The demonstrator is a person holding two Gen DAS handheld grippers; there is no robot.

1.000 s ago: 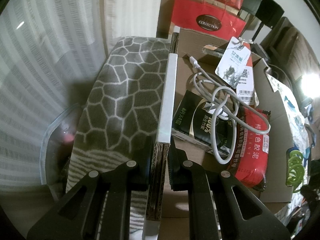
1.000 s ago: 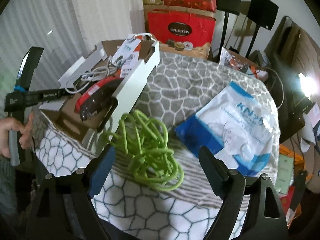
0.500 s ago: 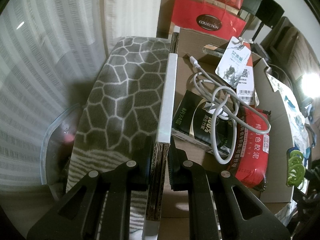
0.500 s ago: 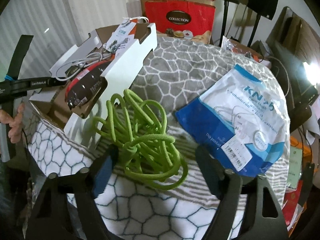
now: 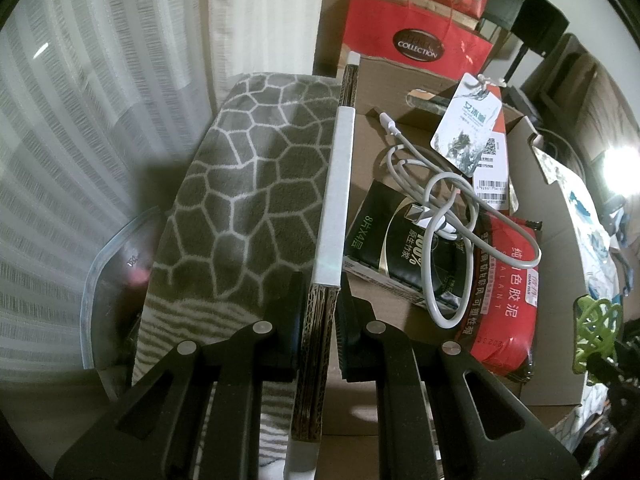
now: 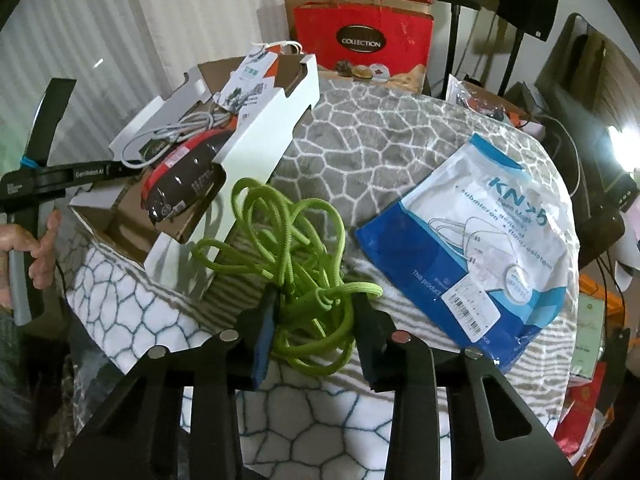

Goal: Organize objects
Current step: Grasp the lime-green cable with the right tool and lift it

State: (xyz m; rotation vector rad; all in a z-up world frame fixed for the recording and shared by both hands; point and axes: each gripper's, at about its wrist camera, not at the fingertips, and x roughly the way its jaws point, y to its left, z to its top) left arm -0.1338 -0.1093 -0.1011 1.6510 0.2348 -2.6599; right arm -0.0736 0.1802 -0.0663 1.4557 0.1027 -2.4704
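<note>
On the patterned grey-and-white blanket point(image 6: 400, 152) sits an open cardboard box point(image 5: 400, 308), and the left gripper point(image 5: 320, 332) has its jaws pressed together on the box's near wall, pinching the corrugated edge between the pads. Inside the box lie a black packet point(image 5: 384, 252), a red bag of clay point(image 5: 508, 292), a coiled white charging cable point(image 5: 444, 216) draped across both, and a paper hang tag point(image 5: 468, 128) leaning against the far side. From the right wrist view the same box point(image 6: 256, 128) stands tilted, its near corner lifted, with the person's hand point(image 6: 36, 248) on the handle of the left gripper at the far left edge.

Just beside the box, on the blanket, is a tangled green rope point(image 6: 296, 248). The right gripper point(image 6: 316, 320) is down over it, its jaws closing with the lower loops of the rope between them; the pads sit against the bundle on either side, though I cannot tell how firmly they bite. Off to the right of the rope, apart from it, lies a blue-and-white pack of face masks point(image 6: 488, 232). A red gift bag point(image 6: 364, 40) stands behind the blanket.
</note>
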